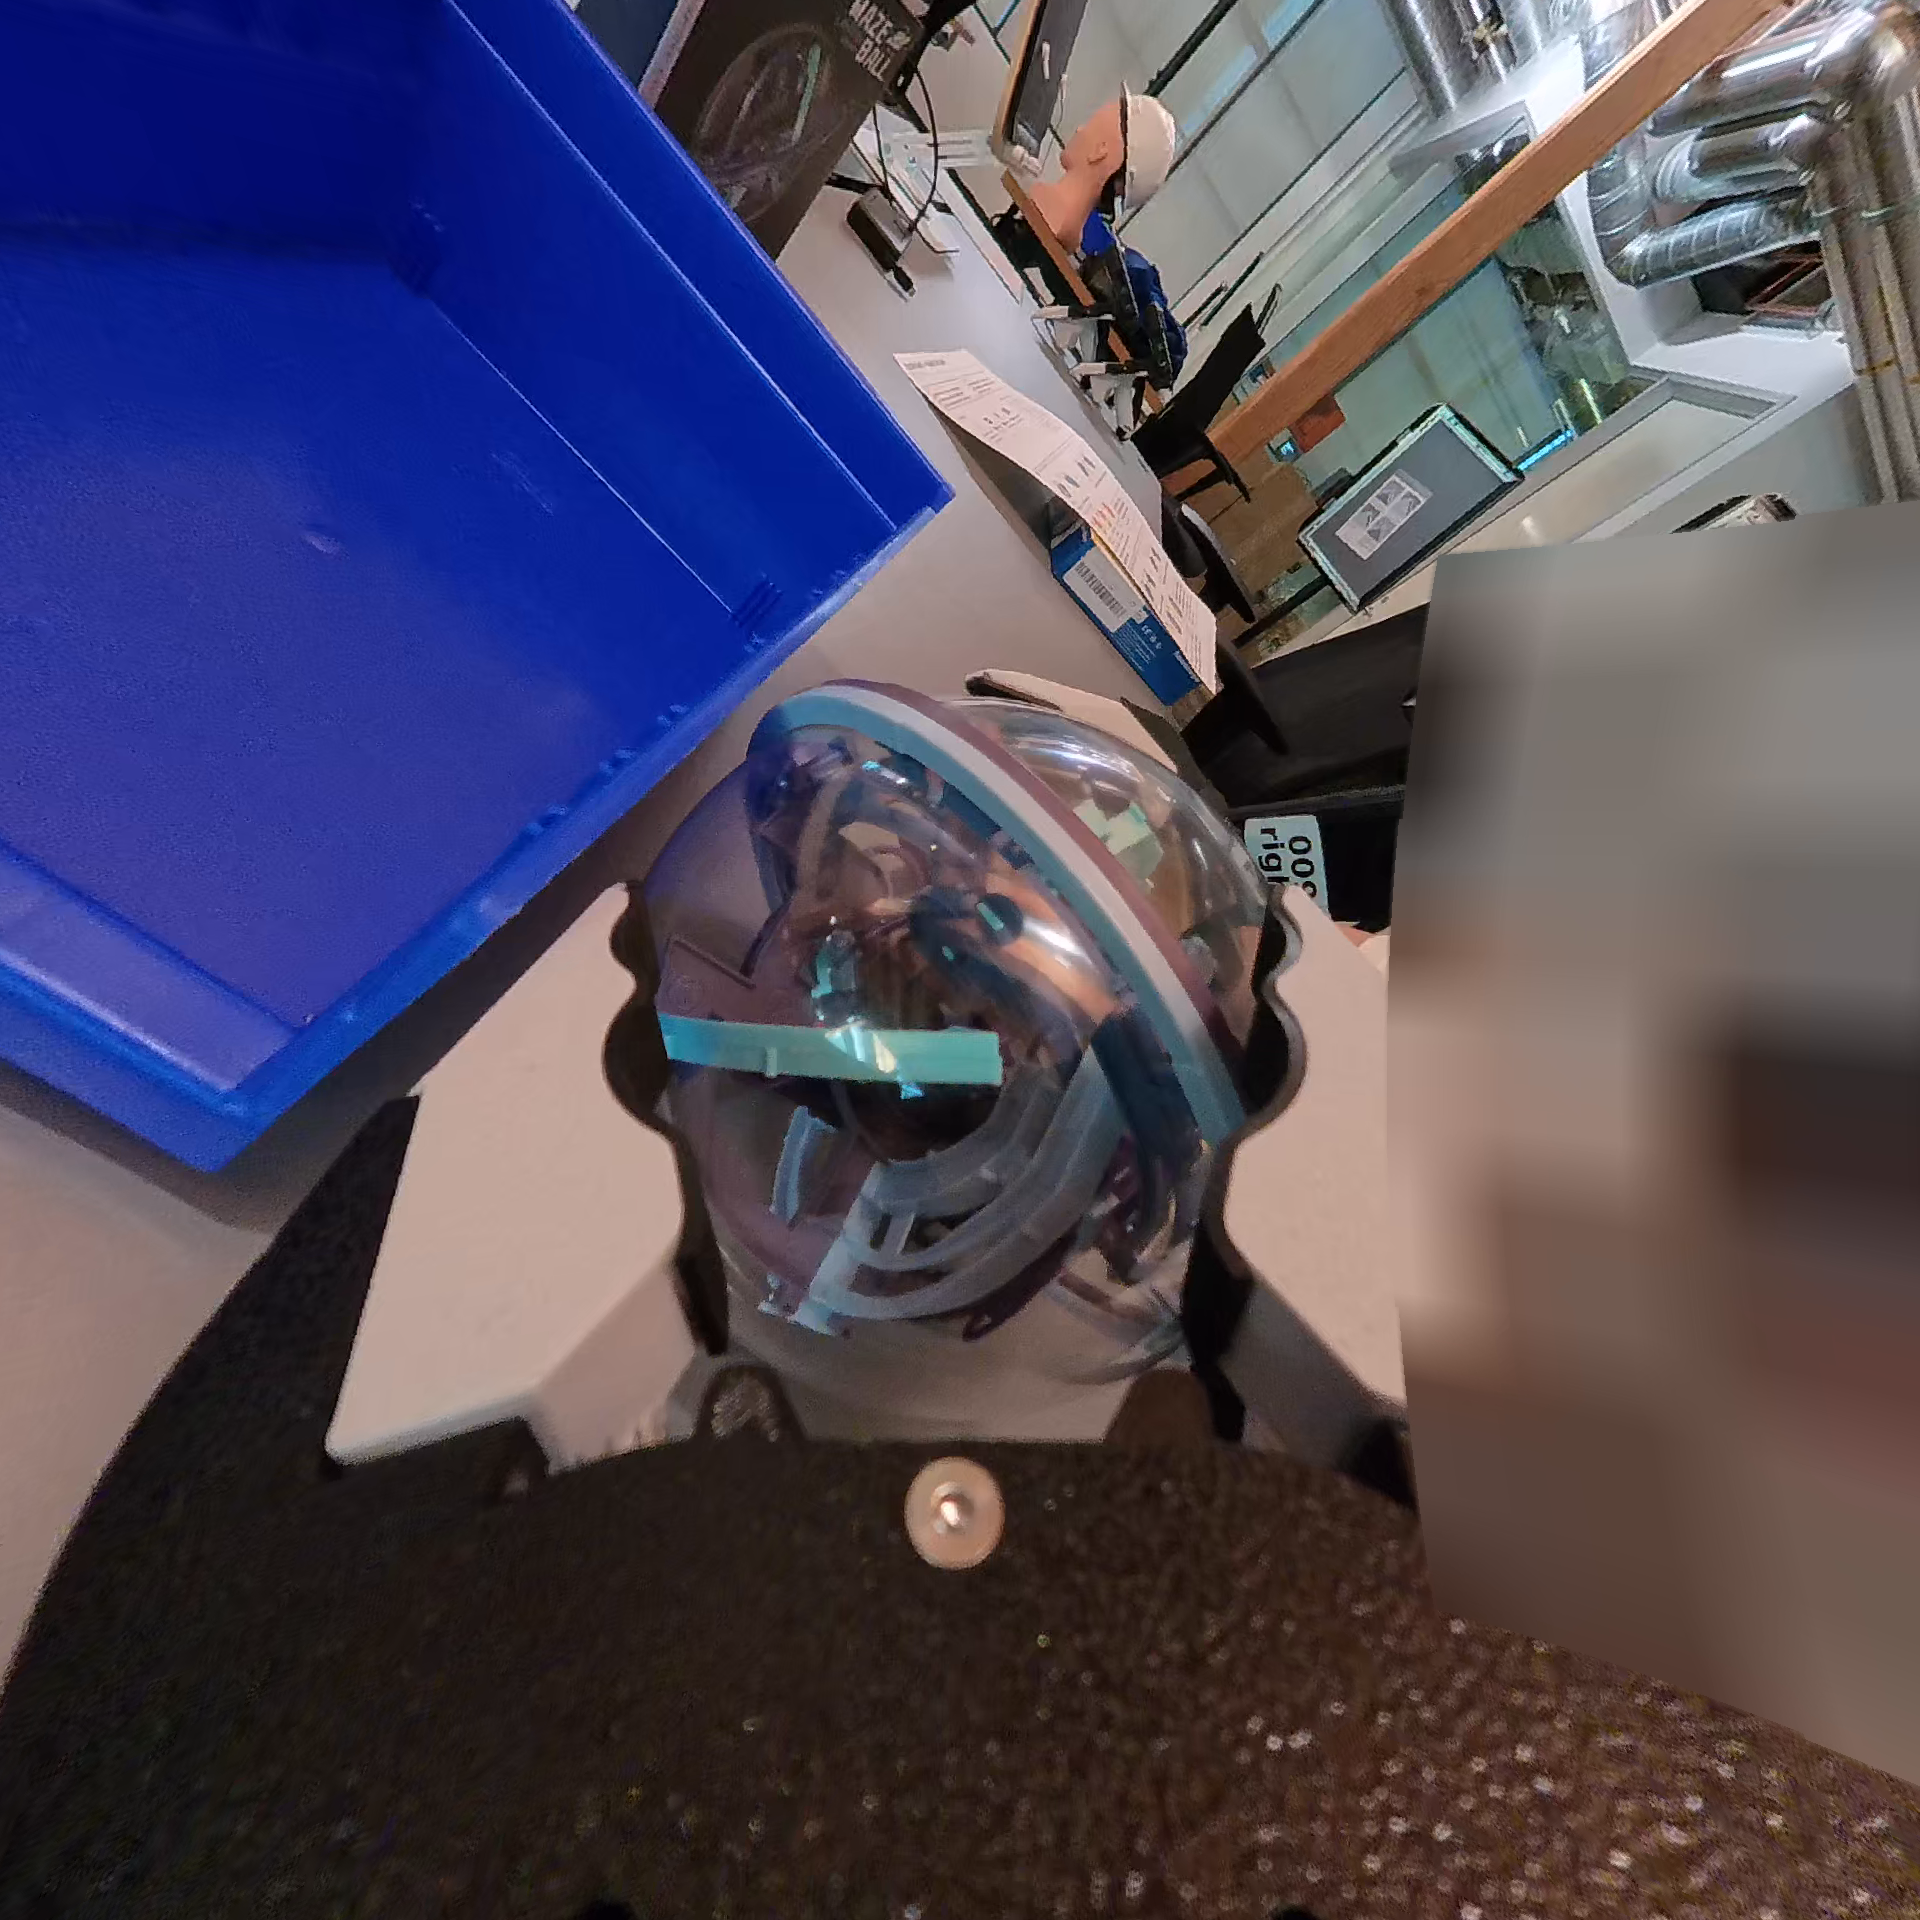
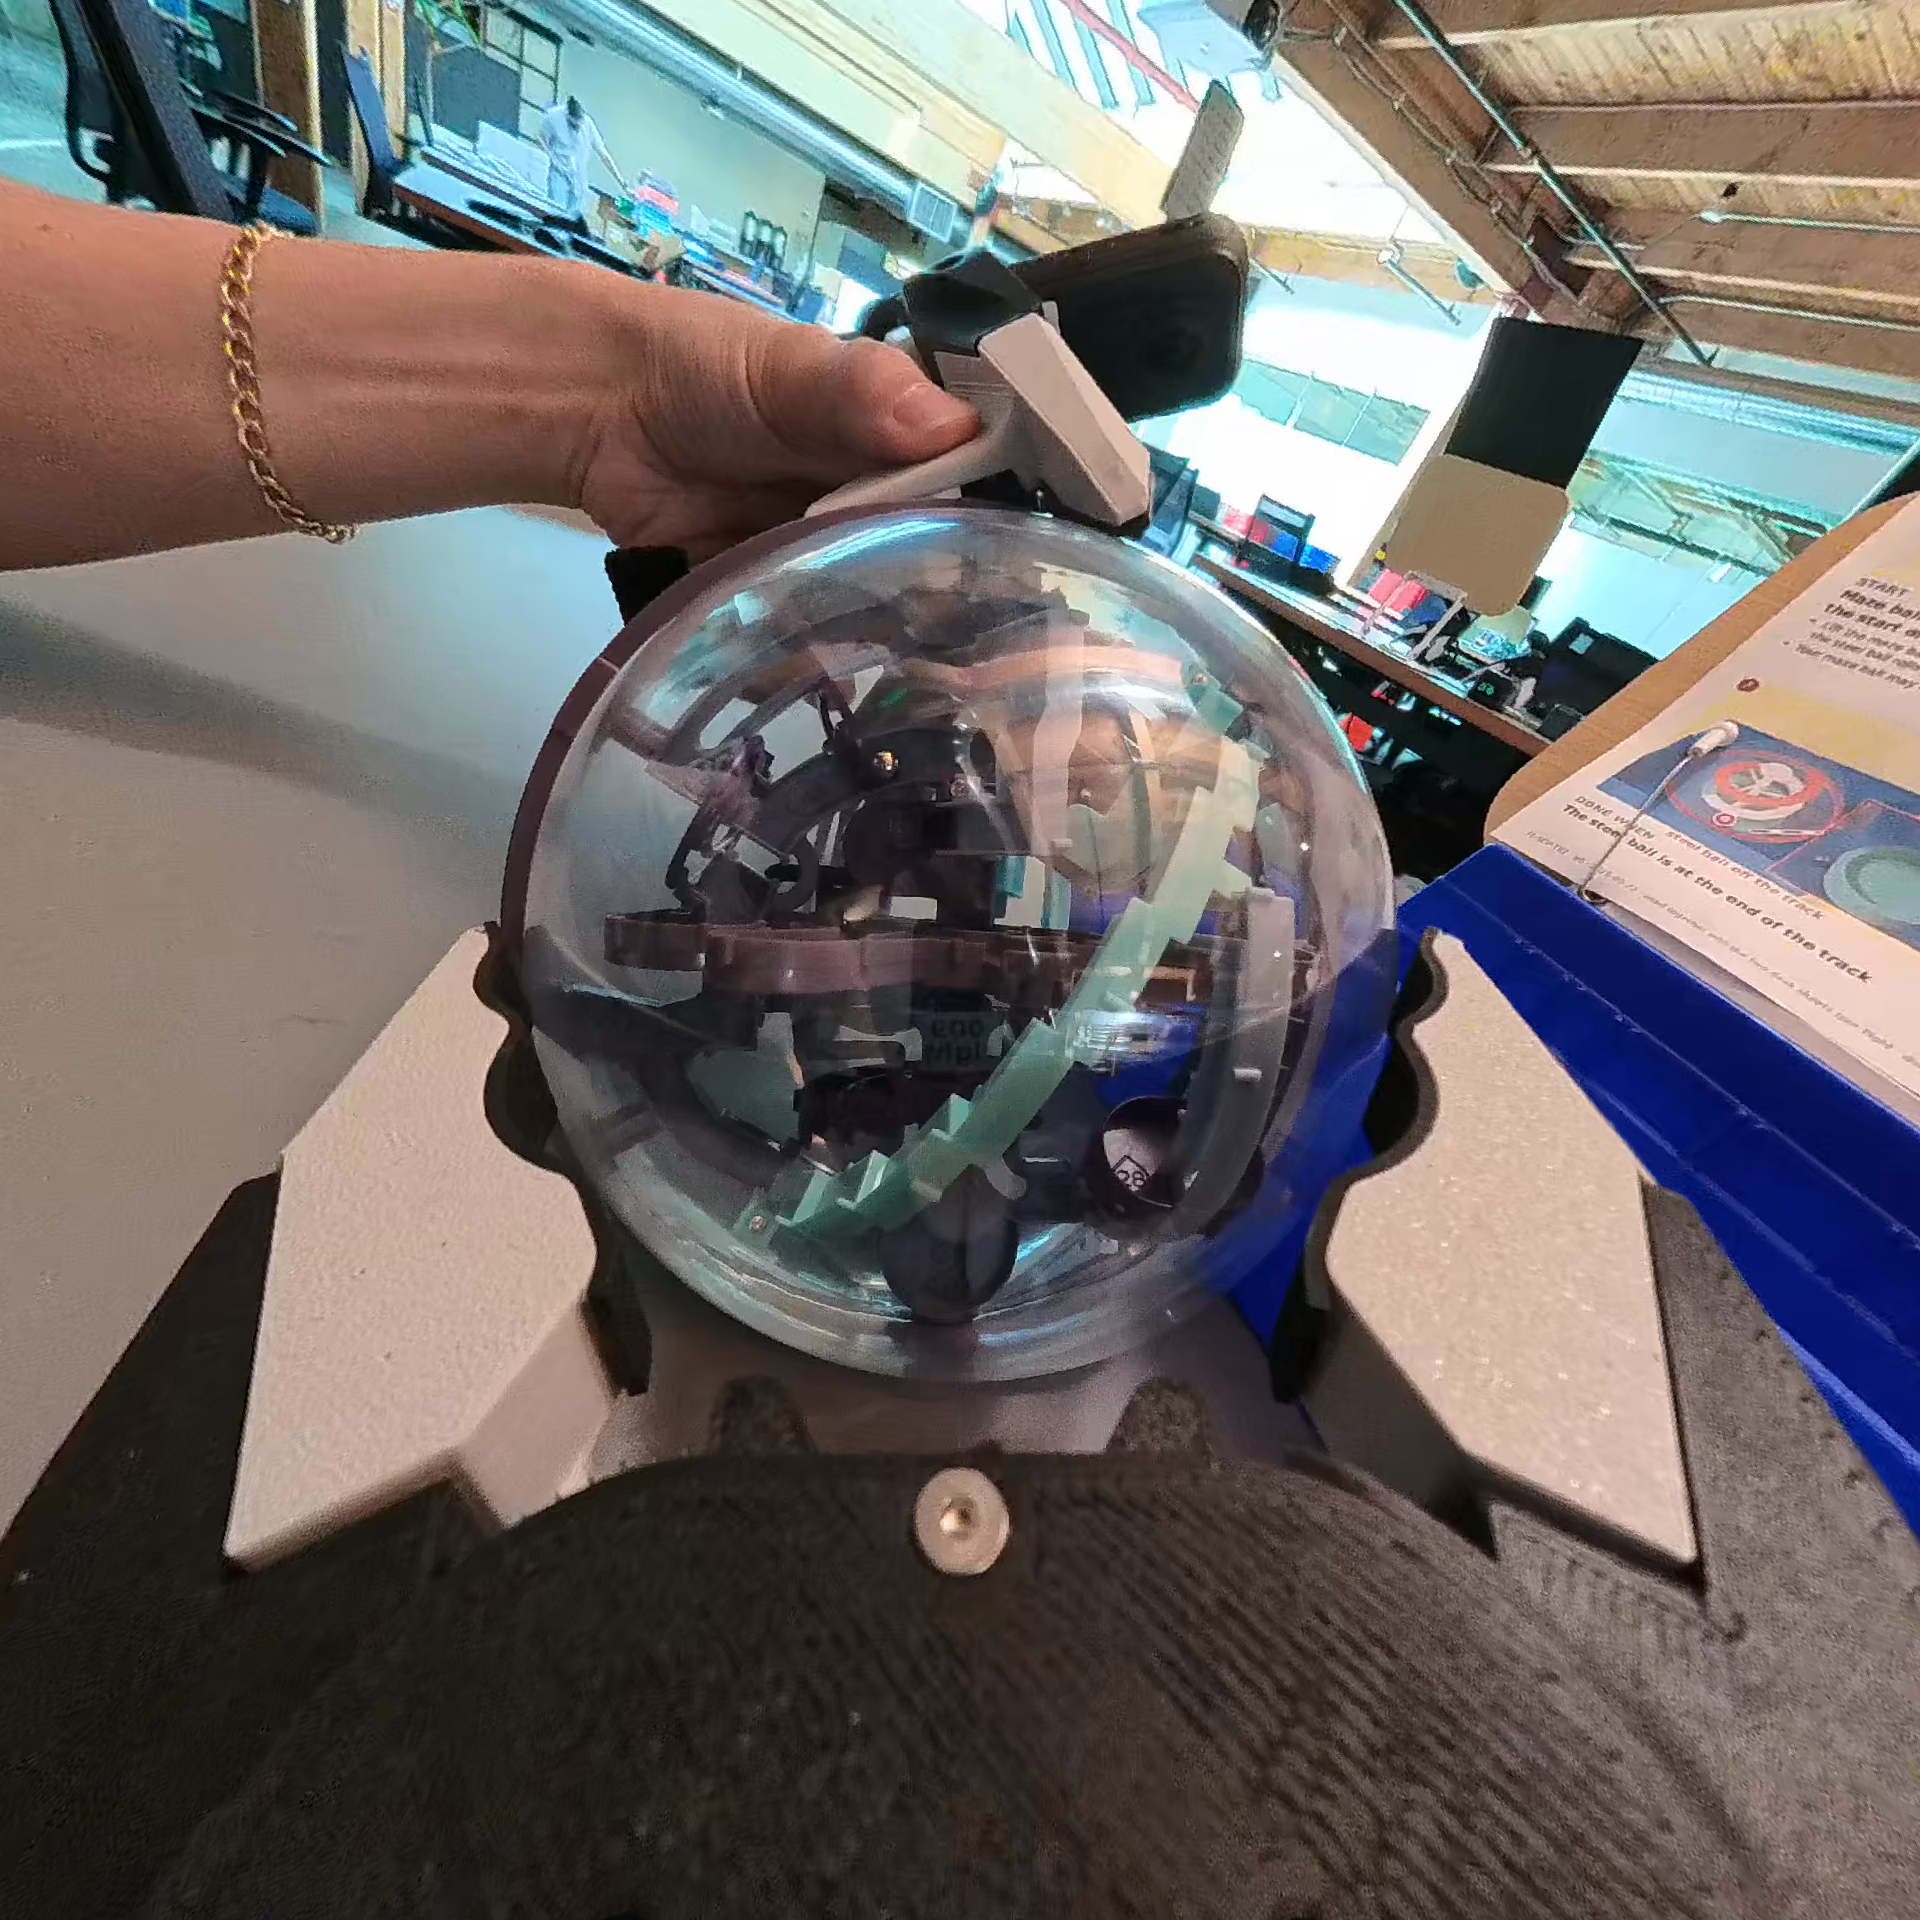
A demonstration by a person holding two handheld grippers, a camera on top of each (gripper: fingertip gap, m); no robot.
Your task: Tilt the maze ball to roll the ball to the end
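The maze ball (image 1: 956, 1039) is a clear sphere with purple, grey and teal tracks inside and a teal-and-purple band around its seam. My left gripper (image 1: 956, 935) is shut on it, with the dark pads pressed on both sides. In the right wrist view the maze ball (image 2: 951, 935) sits between the fingers of my right gripper (image 2: 956, 966), whose pads touch its left and right edges. The left gripper (image 2: 1039, 416) holds the ball from the far side, with a hand (image 2: 675, 416) on its handle. The ball is held above the table. I cannot pick out the small steel ball inside.
A blue plastic bin (image 1: 364, 520) stands on the grey table (image 1: 104, 1299) beside the ball; it also shows in the right wrist view (image 2: 1662, 1091). A printed instruction sheet (image 2: 1766, 831) lies on cardboard over the bin. The maze ball's black box (image 1: 769, 104) stands behind.
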